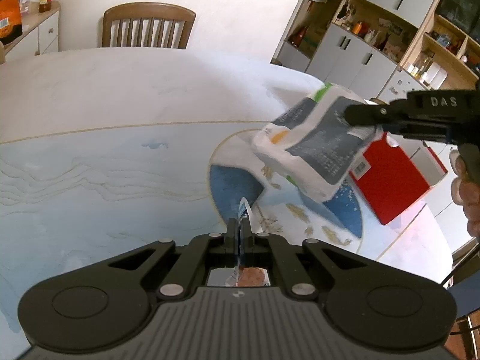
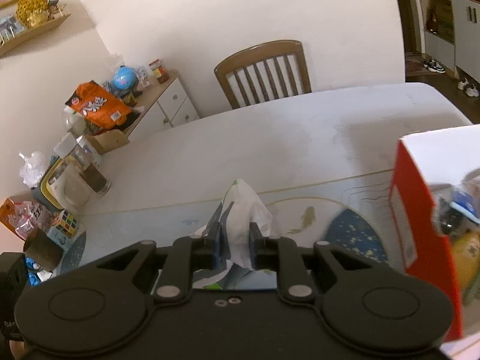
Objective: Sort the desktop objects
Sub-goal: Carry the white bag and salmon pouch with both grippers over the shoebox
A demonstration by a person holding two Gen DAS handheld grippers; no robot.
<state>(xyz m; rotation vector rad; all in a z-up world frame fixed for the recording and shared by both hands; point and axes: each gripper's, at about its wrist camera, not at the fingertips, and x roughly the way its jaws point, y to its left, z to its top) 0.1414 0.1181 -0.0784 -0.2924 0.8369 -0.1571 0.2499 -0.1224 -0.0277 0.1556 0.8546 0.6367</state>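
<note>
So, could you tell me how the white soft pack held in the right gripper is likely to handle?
The white pack probably flexes: its wrapper bunches between the right gripper fingers. It looks light, hanging from one pinched end. The glossy film may slip.

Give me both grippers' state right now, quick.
Left gripper: closed on a thin sachet.
Right gripper: closed on a white plastic pack, lifted off the table.
</note>
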